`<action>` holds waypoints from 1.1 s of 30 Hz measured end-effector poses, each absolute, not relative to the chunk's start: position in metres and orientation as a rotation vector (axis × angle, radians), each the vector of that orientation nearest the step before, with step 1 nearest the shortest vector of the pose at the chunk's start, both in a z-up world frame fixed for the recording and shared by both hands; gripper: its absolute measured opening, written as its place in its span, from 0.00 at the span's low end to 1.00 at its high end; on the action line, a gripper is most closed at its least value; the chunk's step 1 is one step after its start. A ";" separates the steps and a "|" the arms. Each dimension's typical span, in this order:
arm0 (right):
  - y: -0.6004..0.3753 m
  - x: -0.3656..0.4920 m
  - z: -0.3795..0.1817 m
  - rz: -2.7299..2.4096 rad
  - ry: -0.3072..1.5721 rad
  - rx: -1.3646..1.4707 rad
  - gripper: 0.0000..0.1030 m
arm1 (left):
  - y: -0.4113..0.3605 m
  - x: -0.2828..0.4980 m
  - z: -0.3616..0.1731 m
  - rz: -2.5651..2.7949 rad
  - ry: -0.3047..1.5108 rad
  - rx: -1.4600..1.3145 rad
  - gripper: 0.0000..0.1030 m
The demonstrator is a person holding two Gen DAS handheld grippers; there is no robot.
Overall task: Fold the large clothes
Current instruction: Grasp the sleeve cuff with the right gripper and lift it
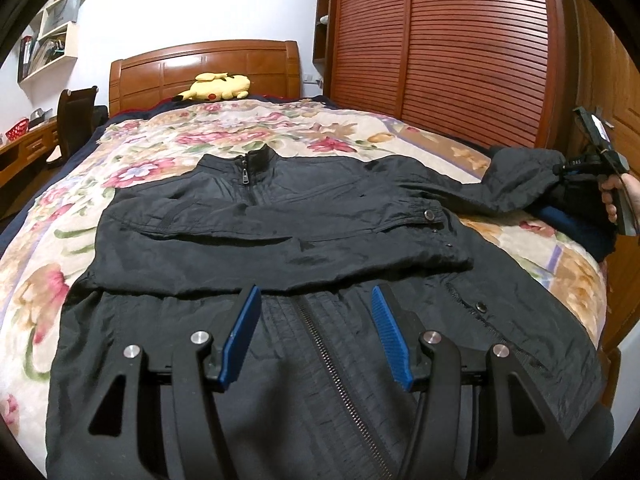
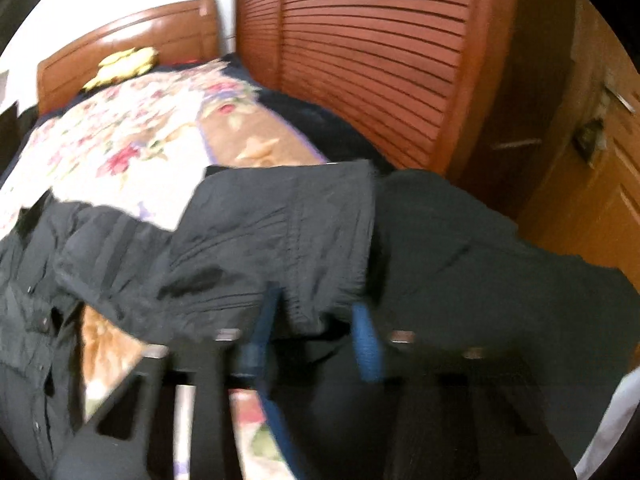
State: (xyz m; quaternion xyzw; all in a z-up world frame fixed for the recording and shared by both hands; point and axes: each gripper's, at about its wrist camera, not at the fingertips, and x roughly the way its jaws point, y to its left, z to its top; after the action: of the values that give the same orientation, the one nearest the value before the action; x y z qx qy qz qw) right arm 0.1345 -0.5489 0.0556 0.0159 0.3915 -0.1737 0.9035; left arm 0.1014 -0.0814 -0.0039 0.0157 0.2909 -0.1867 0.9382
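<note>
While the left claw hovers released above the zipper, the black jacket lies limp, thin and slippery on the bed; right claw pinches its sleeve cuff, the sensible hold.

jacket: flat on the bed, collar toward the headboard
plush toy: before the headboard
wardrobe: right of the bed
</note>
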 end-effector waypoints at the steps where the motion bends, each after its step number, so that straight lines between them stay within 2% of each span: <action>1: -0.540 0.135 0.058 -0.344 0.800 0.008 0.16 | -0.080 0.100 -0.003 -0.380 0.591 0.034 0.55; 13: -0.405 0.146 0.118 -0.150 0.636 -0.216 0.11 | -0.058 0.090 0.006 -0.357 0.564 0.016 0.55; 25: -0.289 0.168 0.115 0.005 0.635 -0.358 0.10 | -0.035 0.085 0.011 -0.330 0.549 0.005 0.55; 33: -0.221 0.174 0.136 0.091 0.567 -0.414 0.09 | -0.028 0.084 0.012 -0.317 0.545 -0.006 0.55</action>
State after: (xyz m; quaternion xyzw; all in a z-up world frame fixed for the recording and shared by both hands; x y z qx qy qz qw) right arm 0.1743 -0.2208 0.1356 -0.2027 0.2776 0.0447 0.9380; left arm 0.0841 -0.0277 0.0123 -0.0029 0.2680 -0.1559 0.9507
